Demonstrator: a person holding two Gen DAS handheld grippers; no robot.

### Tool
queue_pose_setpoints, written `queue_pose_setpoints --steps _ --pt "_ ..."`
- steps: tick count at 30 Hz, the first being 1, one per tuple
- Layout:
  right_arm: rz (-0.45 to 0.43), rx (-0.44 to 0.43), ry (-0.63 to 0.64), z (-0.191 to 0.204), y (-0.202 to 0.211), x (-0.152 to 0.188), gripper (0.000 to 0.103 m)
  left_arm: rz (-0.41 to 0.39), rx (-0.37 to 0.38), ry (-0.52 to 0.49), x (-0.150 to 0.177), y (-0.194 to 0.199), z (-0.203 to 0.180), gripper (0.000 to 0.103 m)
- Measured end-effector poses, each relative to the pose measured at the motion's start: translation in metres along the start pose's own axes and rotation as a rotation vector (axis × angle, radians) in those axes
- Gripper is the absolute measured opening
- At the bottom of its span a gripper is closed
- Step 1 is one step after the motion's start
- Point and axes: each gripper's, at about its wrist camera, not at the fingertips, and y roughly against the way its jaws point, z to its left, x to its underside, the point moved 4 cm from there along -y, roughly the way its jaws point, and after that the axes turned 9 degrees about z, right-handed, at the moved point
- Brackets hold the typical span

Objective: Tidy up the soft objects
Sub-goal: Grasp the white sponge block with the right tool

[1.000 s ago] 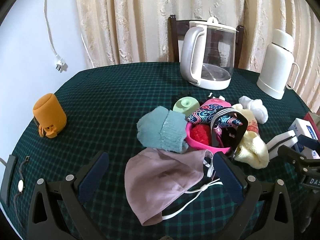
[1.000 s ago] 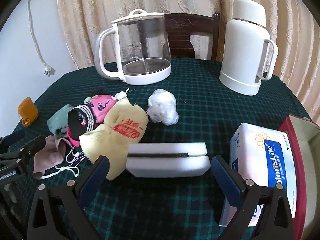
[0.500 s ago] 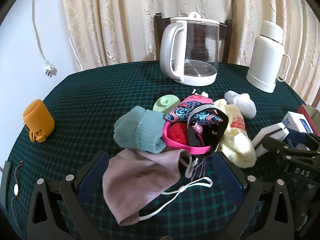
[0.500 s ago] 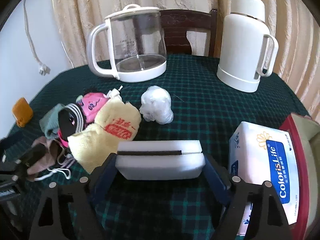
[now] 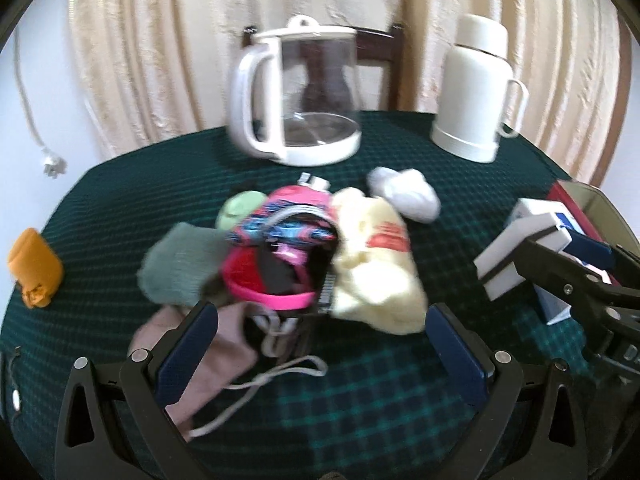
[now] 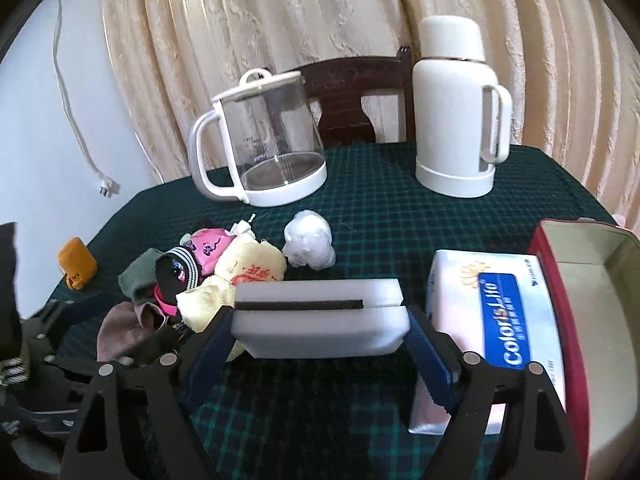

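Right gripper (image 6: 320, 336) clamped on white sponge block (image 6: 320, 316), pads on its two ends, long axis crosswise. Block lifted off the green-checked surface (image 6: 380, 208); open red box (image 6: 580, 280) lies just right, likely destination. Sponge: white, dark middle band. Left gripper (image 5: 320, 344) open, empty, facing the cloth pile (image 5: 280, 256).

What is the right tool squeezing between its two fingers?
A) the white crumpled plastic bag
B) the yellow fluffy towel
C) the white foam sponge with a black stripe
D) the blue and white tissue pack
C: the right tool has its blue pads pressed on both ends of the white foam sponge with a black stripe, which it holds off the green checked tablecloth.
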Motion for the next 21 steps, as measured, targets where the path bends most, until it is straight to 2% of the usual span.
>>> queue_pose_setpoints --steps 3,7,11,12,14,18,21 --pt "-0.030 0.009 -0.009 -0.004 0.010 0.001 0.088 0.015 0.029 -0.022 -0.001 -0.005 -0.014 0.102" --pt "-0.059 0.016 -0.030 -0.012 0.020 0.002 0.088 0.033 0.041 -0.047 -0.007 -0.015 -0.028 0.088" --pt "-0.072 0.014 -0.050 -0.021 0.026 0.004 0.088 0.083 0.077 -0.038 -0.010 -0.029 -0.034 0.079" --pt "-0.075 0.014 -0.053 -0.022 0.027 0.005 0.088 0.092 0.089 -0.033 -0.010 -0.032 -0.034 0.075" --pt "-0.081 0.017 -0.061 -0.026 0.029 0.005 0.088 0.107 0.104 -0.026 -0.010 -0.039 -0.037 0.061" --pt "-0.094 0.019 -0.074 -0.031 0.034 0.006 0.088 0.112 0.100 -0.015 -0.011 -0.044 -0.036 0.039" --pt "-0.101 0.021 -0.080 -0.034 0.036 0.007 0.088 0.104 0.120 0.017 -0.012 -0.041 -0.031 0.031"
